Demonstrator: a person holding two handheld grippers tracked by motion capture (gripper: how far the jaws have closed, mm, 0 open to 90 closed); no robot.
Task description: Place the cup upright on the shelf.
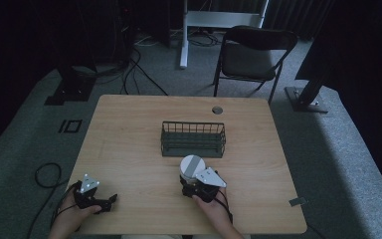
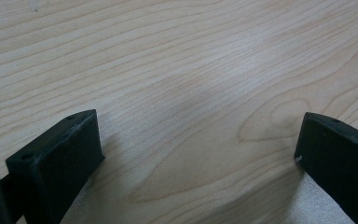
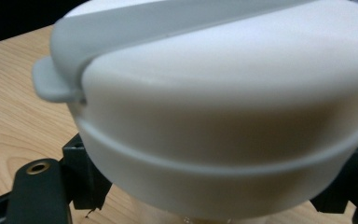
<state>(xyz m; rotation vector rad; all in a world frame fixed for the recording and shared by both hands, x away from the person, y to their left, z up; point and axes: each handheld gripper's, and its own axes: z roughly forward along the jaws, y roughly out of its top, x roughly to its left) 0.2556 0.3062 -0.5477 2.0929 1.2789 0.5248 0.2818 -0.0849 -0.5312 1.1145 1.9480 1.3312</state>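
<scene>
A white round container (image 1: 191, 166) with a grey band across its lid sits just in front of the dark wire basket (image 1: 193, 139). My right gripper (image 1: 193, 180) is shut on it from the near side. In the right gripper view the container (image 3: 223, 107) looms very close, and black jaws press against its lower body on both sides. I cannot tell whether it rests on the table or is lifted. My left gripper (image 1: 108, 201) lies at the table's near left corner. In its own view the left gripper (image 2: 198, 133) is open wide over bare wood.
The basket stands mid-table on the wooden top (image 1: 129, 144) and looks empty. A cable grommet (image 1: 217, 110) sits near the far edge. Beyond the table stand a folding chair (image 1: 251, 55), stand bases and floor cables.
</scene>
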